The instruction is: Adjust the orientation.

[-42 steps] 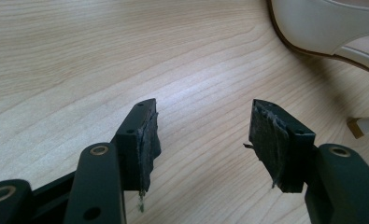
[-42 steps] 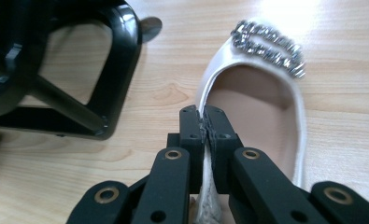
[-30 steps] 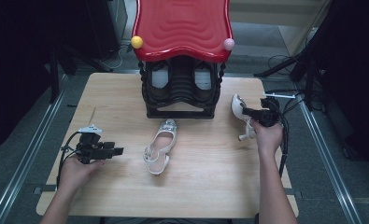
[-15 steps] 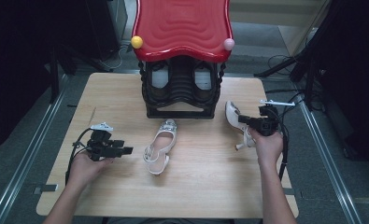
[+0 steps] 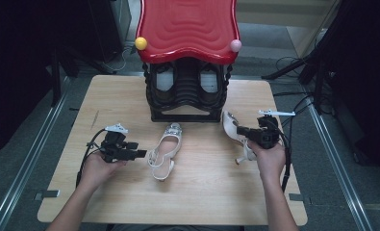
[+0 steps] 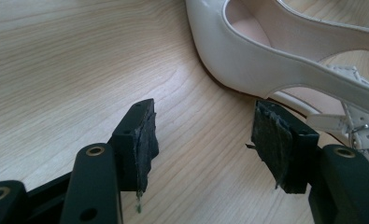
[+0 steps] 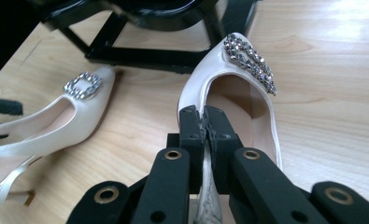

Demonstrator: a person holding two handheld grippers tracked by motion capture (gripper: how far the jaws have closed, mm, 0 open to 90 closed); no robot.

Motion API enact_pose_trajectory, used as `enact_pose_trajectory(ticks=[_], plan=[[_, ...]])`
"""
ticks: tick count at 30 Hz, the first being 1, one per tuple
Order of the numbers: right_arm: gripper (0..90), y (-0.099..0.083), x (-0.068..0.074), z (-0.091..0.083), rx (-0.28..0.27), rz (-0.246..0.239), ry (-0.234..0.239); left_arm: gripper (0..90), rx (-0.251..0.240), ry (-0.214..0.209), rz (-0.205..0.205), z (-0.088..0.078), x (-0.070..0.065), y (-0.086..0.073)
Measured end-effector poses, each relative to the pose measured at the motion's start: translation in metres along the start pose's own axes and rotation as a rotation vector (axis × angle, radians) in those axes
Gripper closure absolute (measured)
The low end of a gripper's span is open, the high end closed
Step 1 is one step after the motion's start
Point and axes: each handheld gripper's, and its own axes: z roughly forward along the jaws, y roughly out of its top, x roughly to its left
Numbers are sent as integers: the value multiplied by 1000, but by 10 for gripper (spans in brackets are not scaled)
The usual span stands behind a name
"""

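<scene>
Two white heeled shoes with rhinestone buckles are on the wooden table. One shoe (image 5: 164, 150) (image 6: 285, 51) (image 7: 46, 126) lies flat at the middle, toe toward the rack. My left gripper (image 5: 140, 154) (image 6: 205, 140) hovers open just left of its heel strap, touching nothing. The other shoe (image 5: 235, 132) (image 7: 238, 93) is at the right, with my right gripper (image 5: 242, 131) (image 7: 204, 128) shut on its side wall; its toe points at the rack.
A black shoe rack (image 5: 187, 91) with a red wavy top (image 5: 187, 26) stands at the back centre; its base bars (image 7: 140, 56) lie just ahead of both shoes. Cables trail from both grippers. Bare table (image 5: 202, 192) lies in front.
My right gripper has carried its shoe leftward toward the middle. The left gripper has moved right, closer to the flat shoe's heel.
</scene>
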Motion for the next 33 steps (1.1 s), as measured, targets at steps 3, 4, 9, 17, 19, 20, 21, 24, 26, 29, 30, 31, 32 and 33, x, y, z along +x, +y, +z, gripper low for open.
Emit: enact_pose_trajectory(ticks=[3,4,9,17,19,20,21,24,26,29,30,31,32,33], plan=[[879,-3,9,1,13,-16,7,411,18,-3,8,3,-1,2],[879,-4,12,2,18,-25,8,413,26,-1,13,3,0,3],[879,-10,26,8,51,-53,23,434,17,-11,27,6,-3,8],[879,-19,43,27,98,-84,64,439,20,-14,37,6,-3,9],[879,-21,48,31,115,-91,81,439,17,-13,32,6,-3,9],[879,-22,50,34,126,-96,88,440,19,-14,31,6,-3,9],[879,-23,53,37,136,-103,91,441,20,-15,34,7,-3,9],[879,-27,62,47,166,-125,95,443,21,-15,38,7,-4,9],[879,-29,66,53,181,-133,95,449,19,-12,40,6,-5,9],[878,-31,72,60,196,-142,105,456,-3,-6,53,5,-6,9],[878,-31,73,62,202,-139,110,456,-9,-7,52,4,-7,9],[878,-32,75,64,204,-138,120,456,-7,-9,52,4,-7,9],[877,-32,76,66,205,-136,129,456,-4,-7,51,4,-8,9],[877,-32,77,68,208,-131,139,456,1,-8,53,5,-7,9]])
